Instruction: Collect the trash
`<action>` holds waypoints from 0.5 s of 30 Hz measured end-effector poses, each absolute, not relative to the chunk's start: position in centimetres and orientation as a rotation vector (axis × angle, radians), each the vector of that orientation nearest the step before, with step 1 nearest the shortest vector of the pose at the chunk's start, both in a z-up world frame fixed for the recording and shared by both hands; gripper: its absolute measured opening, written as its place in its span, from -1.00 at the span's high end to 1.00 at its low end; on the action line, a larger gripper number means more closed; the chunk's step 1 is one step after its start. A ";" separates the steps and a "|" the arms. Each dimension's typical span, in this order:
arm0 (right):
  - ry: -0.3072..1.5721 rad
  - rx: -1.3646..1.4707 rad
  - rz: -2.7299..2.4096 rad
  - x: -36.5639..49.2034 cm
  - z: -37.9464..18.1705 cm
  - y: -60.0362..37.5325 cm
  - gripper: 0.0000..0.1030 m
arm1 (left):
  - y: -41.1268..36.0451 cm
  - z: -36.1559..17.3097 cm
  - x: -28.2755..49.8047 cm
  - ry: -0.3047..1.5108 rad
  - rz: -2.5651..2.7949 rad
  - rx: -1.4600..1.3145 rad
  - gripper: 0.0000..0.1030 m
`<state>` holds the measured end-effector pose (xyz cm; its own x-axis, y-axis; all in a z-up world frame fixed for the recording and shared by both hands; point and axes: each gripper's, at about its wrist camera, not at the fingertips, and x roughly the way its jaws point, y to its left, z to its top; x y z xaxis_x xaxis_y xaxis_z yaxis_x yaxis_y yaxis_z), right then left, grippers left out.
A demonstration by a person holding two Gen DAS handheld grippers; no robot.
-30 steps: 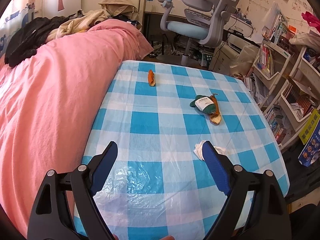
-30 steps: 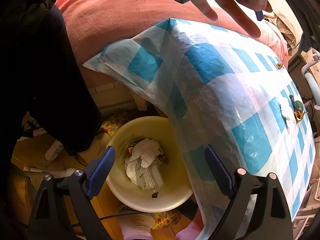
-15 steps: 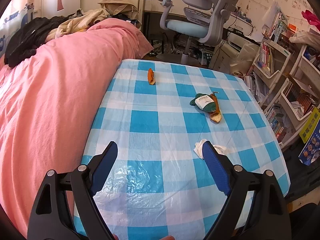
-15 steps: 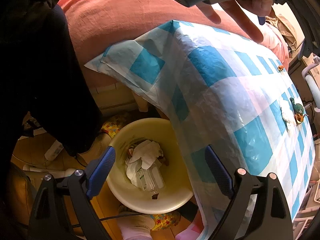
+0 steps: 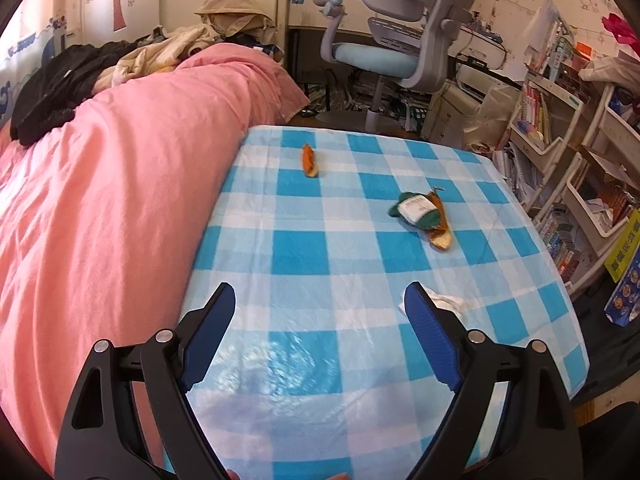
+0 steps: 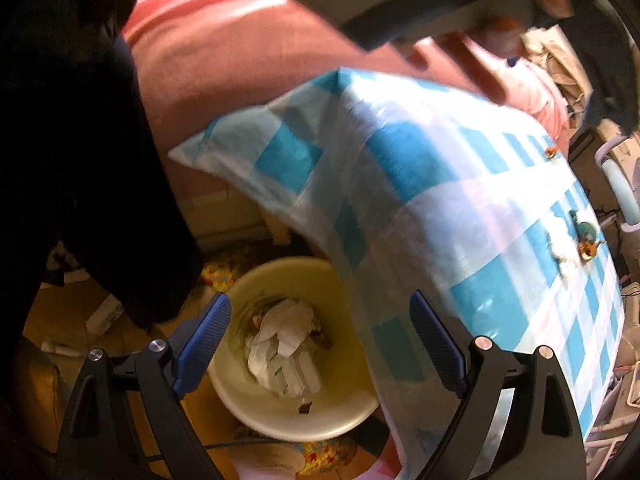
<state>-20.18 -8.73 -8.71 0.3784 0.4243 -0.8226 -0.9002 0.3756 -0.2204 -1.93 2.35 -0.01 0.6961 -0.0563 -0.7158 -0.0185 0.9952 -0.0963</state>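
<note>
In the left wrist view my left gripper (image 5: pixel 318 294) is open and empty above the near part of the blue checked tablecloth (image 5: pixel 304 248). A crumpled white tissue (image 5: pixel 446 302) lies just behind its right fingertip. Farther off lie a green wrapper with a white label (image 5: pixel 416 210) beside an orange peel (image 5: pixel 442 236), and a second orange peel (image 5: pixel 309 160) near the far edge. In the right wrist view my right gripper (image 6: pixel 320 306) is open and empty above a cream trash bin (image 6: pixel 340 412) on the floor, which holds crumpled paper and plastic (image 6: pixel 286 348).
A pink bed cover (image 5: pixel 100 200) borders the table on the left. A grey office chair (image 5: pixel 400 40) stands behind the table and bookshelves (image 5: pixel 568 160) stand to the right. The tablecloth edge (image 6: pixel 384 320) hangs over the bin. A dark trouser leg (image 6: pixel 100 200) stands left of the bin.
The right gripper has drifted slightly, so the bin and table shift in its view, which is now blurred. The left gripper has barely moved. Both stay open.
</note>
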 end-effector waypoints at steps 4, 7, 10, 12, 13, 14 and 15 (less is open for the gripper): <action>0.665 -0.672 0.912 -19.4 -6.3 -9.7 -0.69 | 4.6 -0.8 -0.3 0.816 0.000 -0.182 -0.61; 0.632 -0.605 0.852 -18.0 -4.8 -11.0 -0.69 | 5.1 -0.9 1.0 0.827 0.009 -0.208 -0.61; 0.626 -0.560 0.789 -16.2 -3.7 -12.3 -0.70 | 4.8 -0.5 2.5 0.817 0.005 -0.186 -0.61; 0.634 -0.531 0.749 -14.9 -3.3 -13.2 -0.70 | 4.2 -0.3 3.7 0.814 0.007 -0.169 -0.61; 0.639 -0.508 0.731 -14.1 -3.0 -13.6 -0.70 | 4.0 -0.3 4.5 0.814 0.006 -0.163 -0.61; 0.640 -0.490 0.719 -13.4 -2.8 -14.0 -0.70 | 3.7 -0.3 5.4 0.814 0.004 -0.158 -0.61; 0.639 -0.472 0.704 -12.6 -2.6 -14.4 -0.70 | 3.4 -0.3 6.1 0.813 0.001 -0.153 -0.61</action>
<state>-12.63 -14.45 -2.58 0.5890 0.4416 -0.6767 -0.7160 0.6734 -0.1837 6.12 3.41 -0.29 0.6878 -0.0579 -0.7236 -0.0597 0.9889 -0.1358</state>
